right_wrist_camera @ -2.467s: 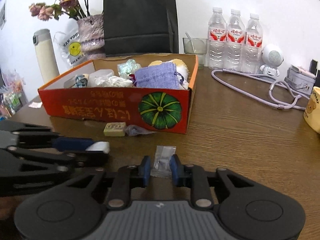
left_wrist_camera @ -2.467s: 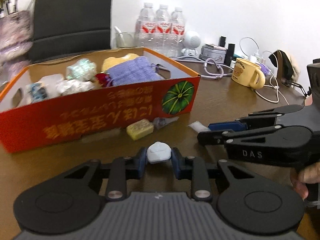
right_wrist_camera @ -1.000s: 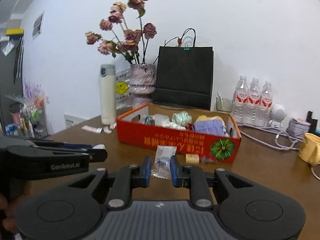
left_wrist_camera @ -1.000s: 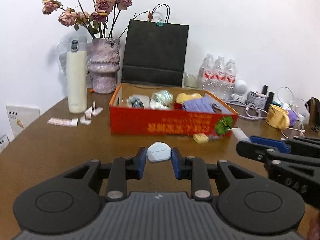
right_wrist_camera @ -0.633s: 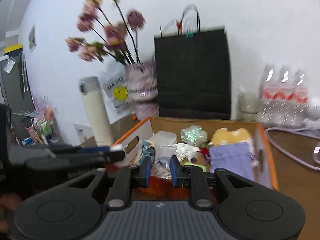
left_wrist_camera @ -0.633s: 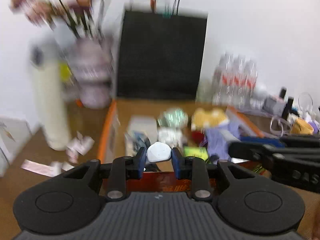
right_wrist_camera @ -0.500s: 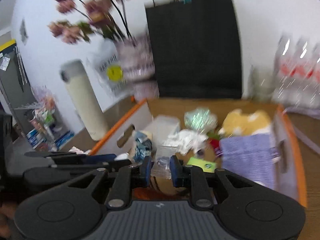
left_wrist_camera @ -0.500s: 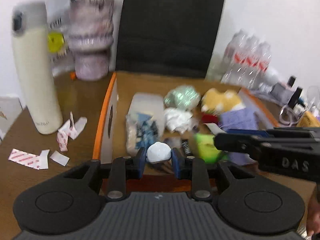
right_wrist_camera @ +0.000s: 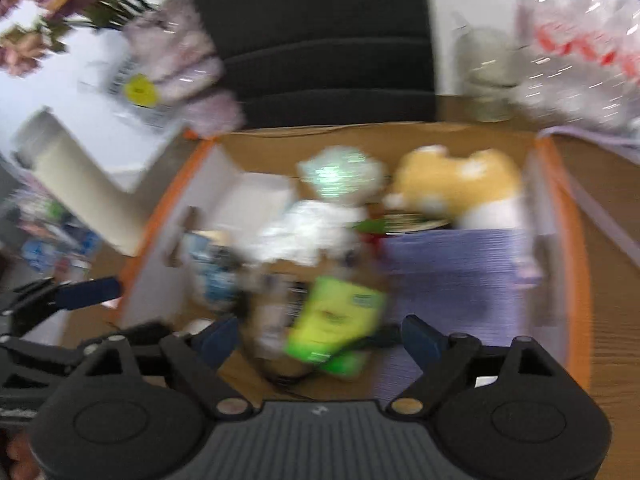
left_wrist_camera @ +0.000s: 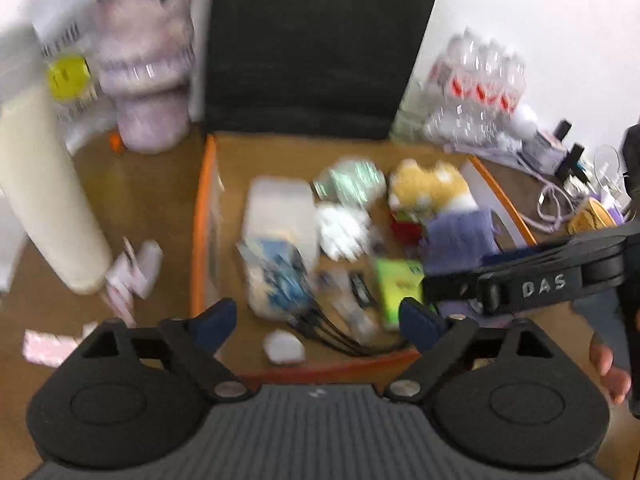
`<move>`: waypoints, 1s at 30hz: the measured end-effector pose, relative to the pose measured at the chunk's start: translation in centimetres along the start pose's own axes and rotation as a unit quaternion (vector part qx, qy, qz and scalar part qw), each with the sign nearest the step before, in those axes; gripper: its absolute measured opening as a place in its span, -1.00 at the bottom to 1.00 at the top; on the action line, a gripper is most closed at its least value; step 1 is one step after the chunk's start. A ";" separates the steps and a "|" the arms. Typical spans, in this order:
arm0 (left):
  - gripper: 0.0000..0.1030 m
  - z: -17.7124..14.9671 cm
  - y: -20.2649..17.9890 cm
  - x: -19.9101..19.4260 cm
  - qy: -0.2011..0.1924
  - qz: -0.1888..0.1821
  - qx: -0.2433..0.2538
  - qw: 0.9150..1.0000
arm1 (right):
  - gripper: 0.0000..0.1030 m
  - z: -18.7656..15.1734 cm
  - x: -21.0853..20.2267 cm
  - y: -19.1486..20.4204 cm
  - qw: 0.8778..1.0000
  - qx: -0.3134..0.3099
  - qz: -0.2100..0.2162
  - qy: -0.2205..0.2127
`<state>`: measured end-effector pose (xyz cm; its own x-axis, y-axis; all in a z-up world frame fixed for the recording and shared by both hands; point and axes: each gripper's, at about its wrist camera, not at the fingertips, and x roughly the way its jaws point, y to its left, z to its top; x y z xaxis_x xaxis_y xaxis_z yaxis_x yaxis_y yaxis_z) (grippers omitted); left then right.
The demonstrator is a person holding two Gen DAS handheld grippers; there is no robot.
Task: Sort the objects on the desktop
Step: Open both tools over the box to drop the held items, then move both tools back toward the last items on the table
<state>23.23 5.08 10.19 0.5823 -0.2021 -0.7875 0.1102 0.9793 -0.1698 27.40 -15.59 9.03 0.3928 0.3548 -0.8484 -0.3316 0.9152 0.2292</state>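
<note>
A second ago each gripper pinched an item; now the left gripper (left_wrist_camera: 316,320) and right gripper (right_wrist_camera: 320,338) hang over the orange box (left_wrist_camera: 199,216), jaws opening wide and empty. The white piece (left_wrist_camera: 283,346) lies inside. The brown tabletop (left_wrist_camera: 136,200) meets a white wall.

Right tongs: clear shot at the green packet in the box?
Probably yes. The right tongs, opening with nothing gripped, hang over the open-topped box; the green packet lies uncovered just beyond the tips.
</note>
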 end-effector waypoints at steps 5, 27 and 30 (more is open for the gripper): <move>0.94 -0.1 -1.9 -0.6 0.014 0.041 -0.007 0.999 | 0.81 -0.7 -2.0 -1.6 0.994 0.013 -0.107 0.017; 1.00 -11.7 -6.1 -9.6 -0.192 0.105 -0.013 0.976 | 0.81 -14.4 -11.5 4.7 0.953 -0.078 -0.155 -0.248; 1.00 -14.3 -6.0 -10.4 -0.228 0.093 -0.003 0.969 | 0.81 -17.5 -11.7 5.4 0.942 -0.092 -0.164 -0.276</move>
<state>4.99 1.10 10.89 0.8870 0.0065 -0.4616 -0.0353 0.9979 -0.0538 6.03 -18.15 11.88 0.8700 0.1502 -0.4696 -0.2379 0.9622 -0.1329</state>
